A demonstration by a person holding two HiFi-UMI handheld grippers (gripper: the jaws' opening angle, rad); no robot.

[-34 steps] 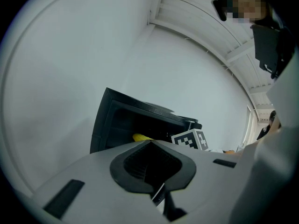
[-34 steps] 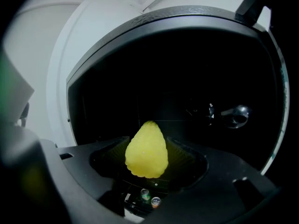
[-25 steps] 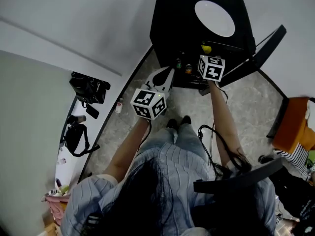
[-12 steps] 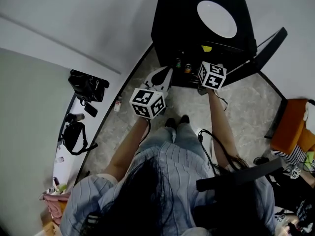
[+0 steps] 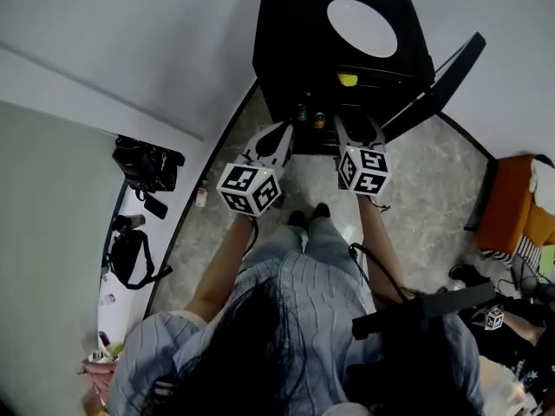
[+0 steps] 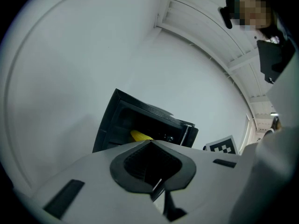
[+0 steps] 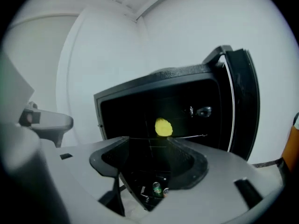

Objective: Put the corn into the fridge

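R gripper [image 7: 142,143] jaws apart, empty; L gripper [image 6: 149,143] pinched closed, empty. We see corn [image 7: 163,127] on far fridge [image 7: 154,80] shelf, so prob just door [image 7: 239,101] left to close.

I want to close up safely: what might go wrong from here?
The yellow corn cob lies loose on the wire shelf in the black fridge; a hard slam of the open door might roll it out. The open right gripper could clip the small cans below.

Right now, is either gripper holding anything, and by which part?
Nothing. The left gripper and right gripper are empty; the corn sits inside the fridge.
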